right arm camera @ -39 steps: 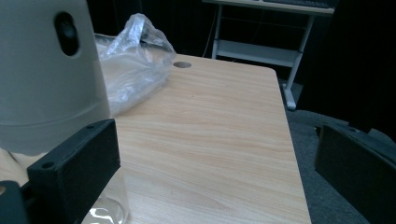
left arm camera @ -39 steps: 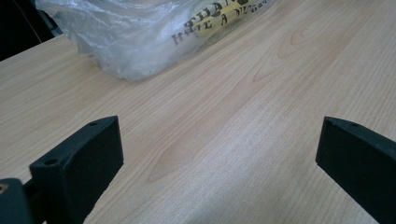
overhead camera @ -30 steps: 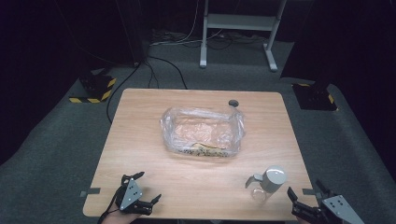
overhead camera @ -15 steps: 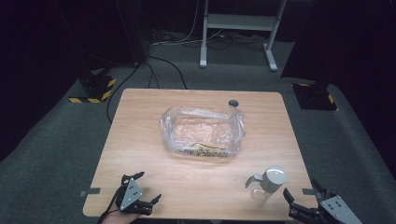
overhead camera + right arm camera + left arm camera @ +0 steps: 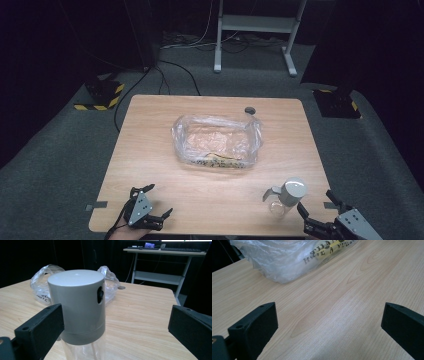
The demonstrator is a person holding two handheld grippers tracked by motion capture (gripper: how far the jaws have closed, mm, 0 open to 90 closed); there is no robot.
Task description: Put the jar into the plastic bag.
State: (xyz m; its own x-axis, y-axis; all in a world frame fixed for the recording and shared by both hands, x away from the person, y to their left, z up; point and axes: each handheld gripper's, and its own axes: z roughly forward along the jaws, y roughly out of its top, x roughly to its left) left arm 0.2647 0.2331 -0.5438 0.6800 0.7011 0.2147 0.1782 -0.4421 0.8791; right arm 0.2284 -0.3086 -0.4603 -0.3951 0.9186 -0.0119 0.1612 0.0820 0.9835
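A: How do the jaws stand?

B: Both pairs are spread wide with nothing between them. The right gripper (image 5: pixel 314 218) sits at the near right corner of the pale wooden table (image 5: pixel 150 150), its jaws pointed at the clear glass bottle with the grey cylindrical pump cap (image 5: pixel 286 196), close but not touching. The left gripper (image 5: pixel 156 207) rests at the near left edge over bare wood.

A: So how far along is it?

B: Barely begun, I'd judge. The bottle stands upright, untouched, near the right front edge; grasping it is all still to come.

A: And the containers?

B: The crumpled clear plastic bag (image 5: pixel 217 142) at the table's middle holds something with yellow and black lettering; what, I can't tell. The bottle's glass body looks empty, as far as it shows.

A: Anything smaller?

B: A small dark round cap (image 5: pixel 249 110) beyond the bag.
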